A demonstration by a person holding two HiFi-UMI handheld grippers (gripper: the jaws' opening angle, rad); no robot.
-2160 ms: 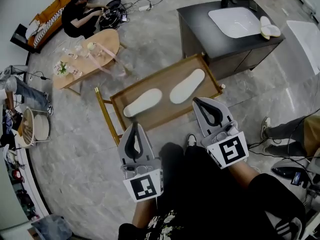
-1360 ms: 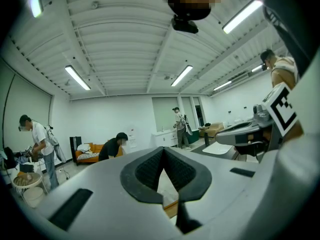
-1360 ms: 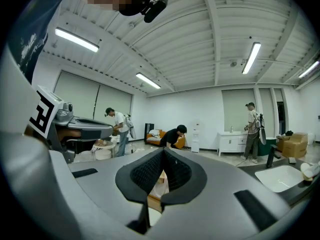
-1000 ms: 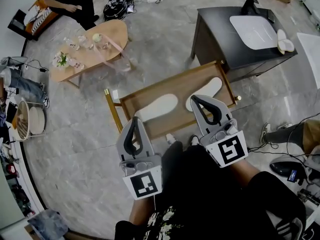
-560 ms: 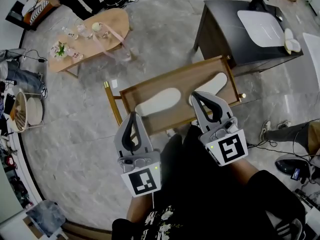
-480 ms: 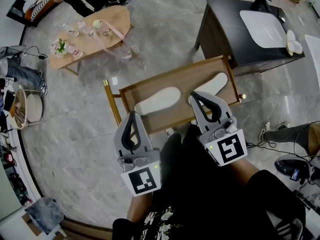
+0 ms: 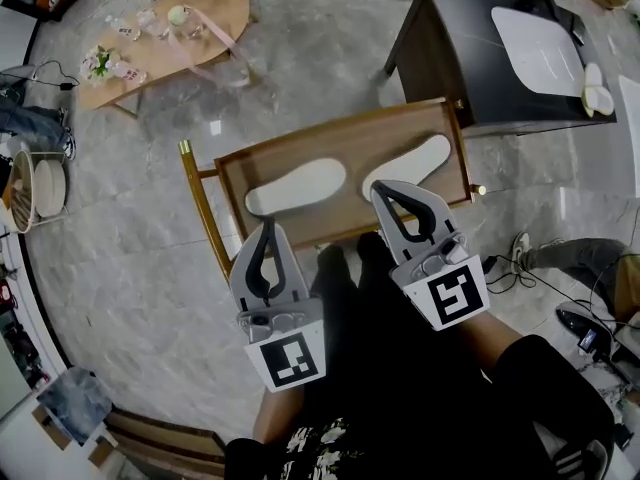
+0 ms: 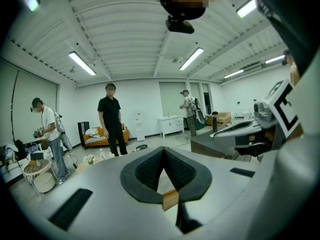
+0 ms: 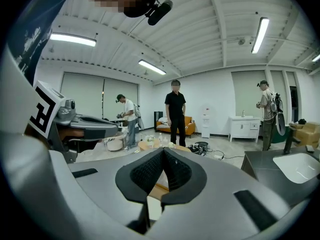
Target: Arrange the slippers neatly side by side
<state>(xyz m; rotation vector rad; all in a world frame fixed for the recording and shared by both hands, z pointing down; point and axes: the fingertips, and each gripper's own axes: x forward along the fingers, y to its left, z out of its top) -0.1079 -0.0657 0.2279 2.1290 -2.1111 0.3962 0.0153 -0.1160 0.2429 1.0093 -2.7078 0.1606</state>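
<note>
2 grippers | left gripper: clenched, empty | right gripper: clenched, empty

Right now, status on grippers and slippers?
Left gripper, right gripper shut, empty. Left slipper, right slipper apart, end to end on wooden tray. Nothing in the way.

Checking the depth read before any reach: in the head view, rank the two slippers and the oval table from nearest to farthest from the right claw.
1. The right slipper, just ahead of the right claw.
2. The left slipper, further over to the left.
3. The oval table, far off at the upper left.
</note>
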